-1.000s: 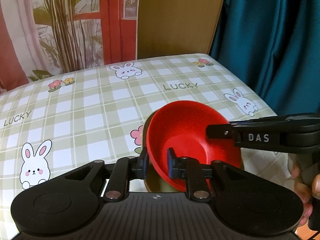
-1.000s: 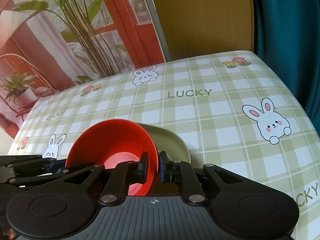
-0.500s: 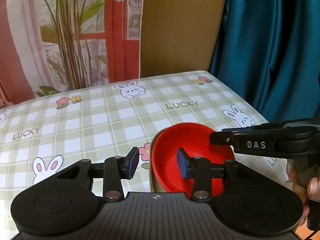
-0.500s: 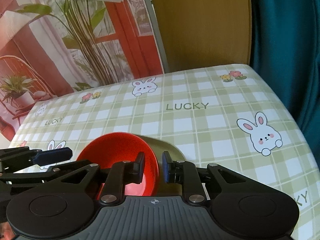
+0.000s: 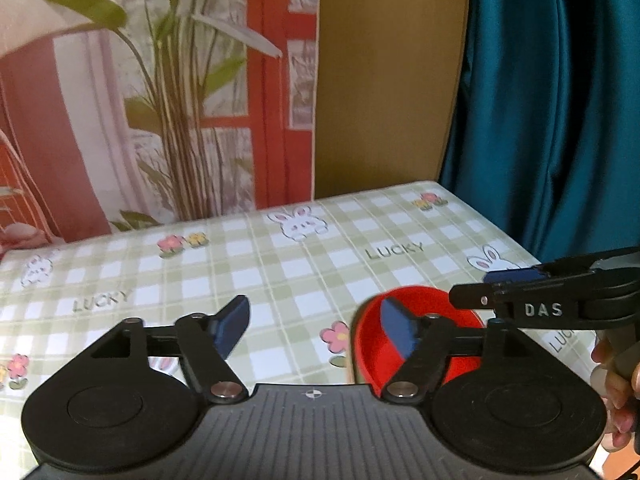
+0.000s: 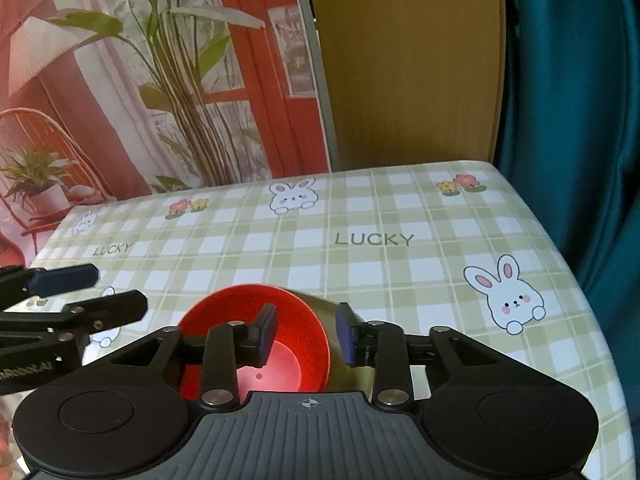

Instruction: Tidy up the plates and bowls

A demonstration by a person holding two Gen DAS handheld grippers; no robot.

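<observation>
The left gripper [image 5: 316, 326] hovers level above the table [image 5: 280, 280], its jaws spread wide and holding nothing. The right gripper [image 6: 306, 334] hangs beside it, pointing the same way, its jaws also apart and empty. The red bowl [image 6: 256, 344] sits upright inside an olive dish [image 6: 340, 364] on the checked cloth, near the front edge. In the right wrist view the bowl's right rim lies below the gap between the pads, touching neither. In the left wrist view the bowl [image 5: 372, 344] lies behind the right finger, outside the jaws.
</observation>
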